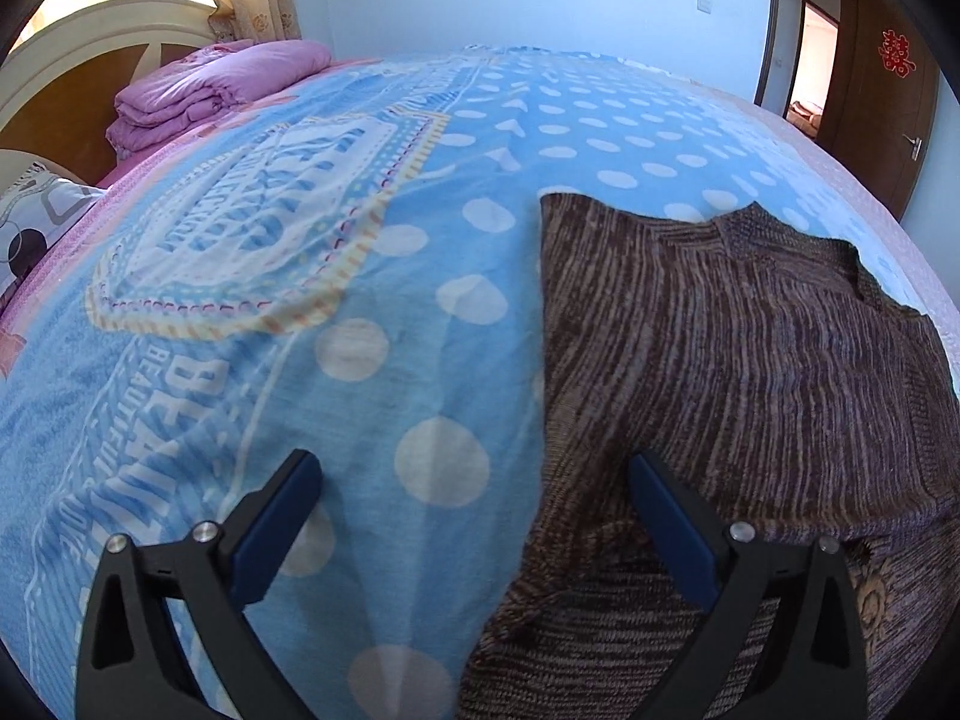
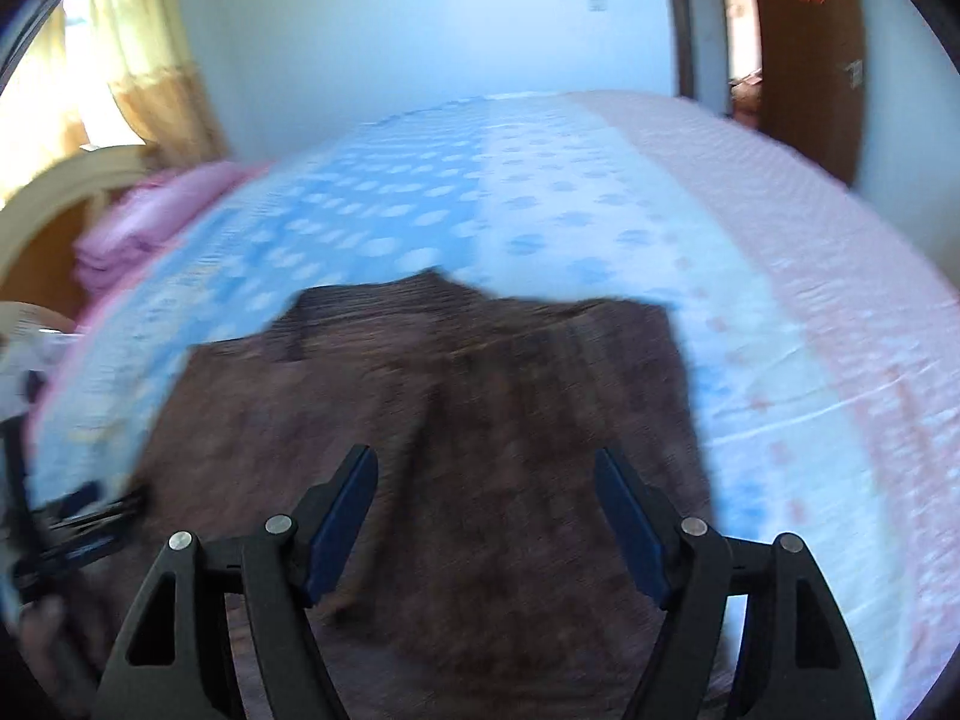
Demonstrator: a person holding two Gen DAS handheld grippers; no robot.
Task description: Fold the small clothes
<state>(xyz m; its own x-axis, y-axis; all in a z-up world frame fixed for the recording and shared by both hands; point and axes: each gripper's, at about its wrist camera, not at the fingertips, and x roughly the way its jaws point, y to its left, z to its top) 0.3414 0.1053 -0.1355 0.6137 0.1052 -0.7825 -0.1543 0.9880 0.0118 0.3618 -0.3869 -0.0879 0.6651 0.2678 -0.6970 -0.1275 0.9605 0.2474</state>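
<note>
Sweater (image 1: 750, 360) flat beneath both grippers' parted fingers (image 2: 345, 531)

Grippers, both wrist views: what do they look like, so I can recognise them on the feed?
The left gripper and right gripper match: two black plastic fingers with triangular cut-outs, round silver pivot bolts and flat dark blue pads. No cables, markings or sleeves show.

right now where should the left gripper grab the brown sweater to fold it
Probably the brown sweater's left side edge, near the hem, coming from the blanket side. That edge lies flat between the open left gripper's fingers, so one finger could slide under.
</note>
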